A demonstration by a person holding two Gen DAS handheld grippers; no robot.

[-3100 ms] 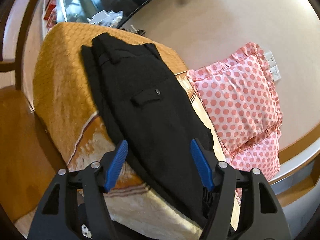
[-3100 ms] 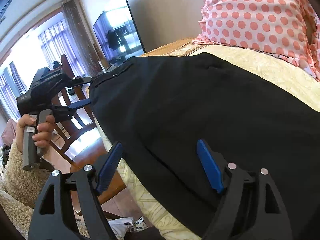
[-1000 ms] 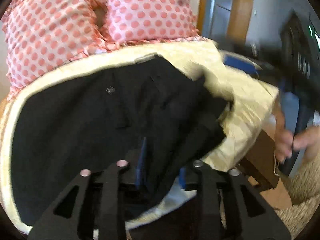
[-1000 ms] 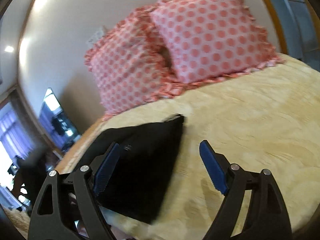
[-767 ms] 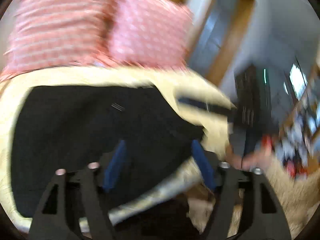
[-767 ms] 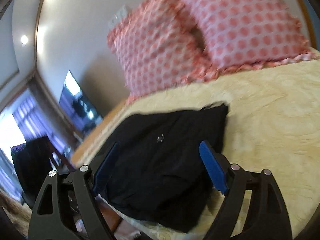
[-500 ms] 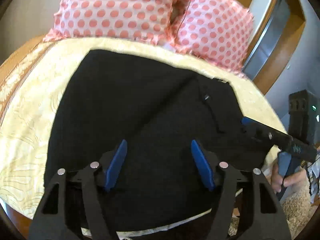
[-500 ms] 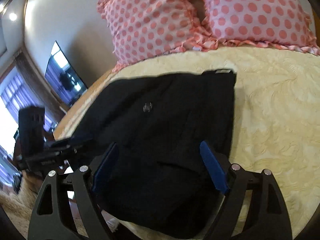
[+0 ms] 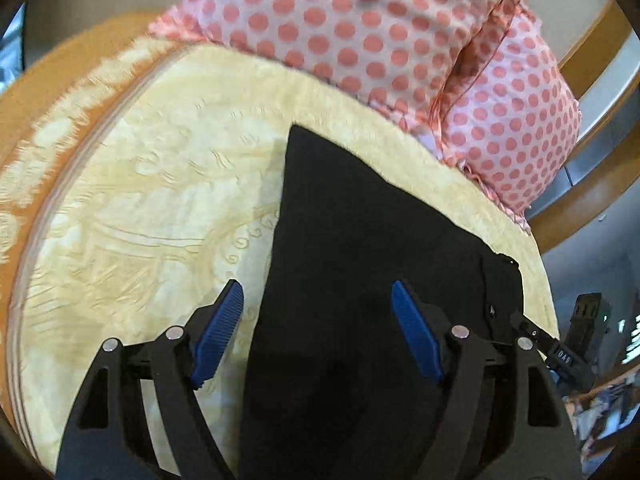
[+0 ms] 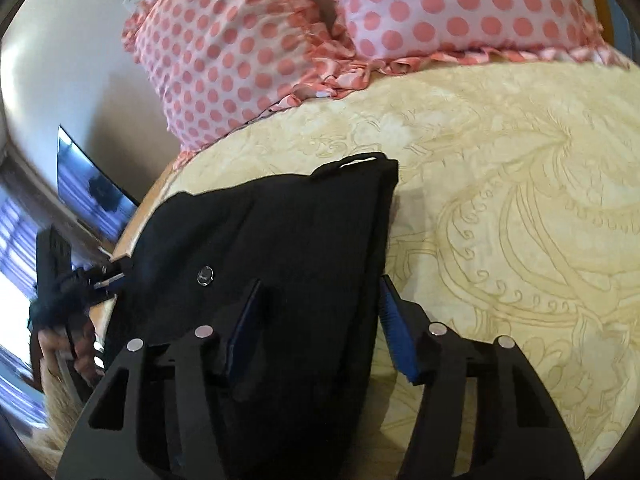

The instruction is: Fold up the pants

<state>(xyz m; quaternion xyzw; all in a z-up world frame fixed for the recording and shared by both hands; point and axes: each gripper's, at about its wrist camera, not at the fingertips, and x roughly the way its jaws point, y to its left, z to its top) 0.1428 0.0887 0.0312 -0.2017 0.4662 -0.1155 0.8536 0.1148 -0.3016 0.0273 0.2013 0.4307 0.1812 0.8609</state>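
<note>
The black pants (image 9: pixel 360 264) lie folded on the cream bedspread (image 9: pixel 140 200). My left gripper (image 9: pixel 318 330) is open just above their left edge, one blue pad over the bedspread, the other over the cloth. In the right wrist view the pants (image 10: pixel 280 248) show a metal button (image 10: pixel 205 276) and the waistband at the far end. My right gripper (image 10: pixel 320 320) is open, its jaws narrowed, straddling the pants' right edge; whether the pads touch the cloth I cannot tell. The left gripper (image 10: pixel 108 276) shows at the pants' left side there.
Two pink polka-dot pillows (image 9: pixel 380 28) (image 10: pixel 248 40) lean at the head of the bed. The bedspread (image 10: pixel 520 200) is bare to the right of the pants. The bed's orange border (image 9: pixel 24 128) runs on the left. A TV (image 10: pixel 92 192) hangs on the wall.
The left gripper let go of the pants, opened and slid left to their edge. The right gripper moved down onto the pants' right edge and its jaws narrowed.
</note>
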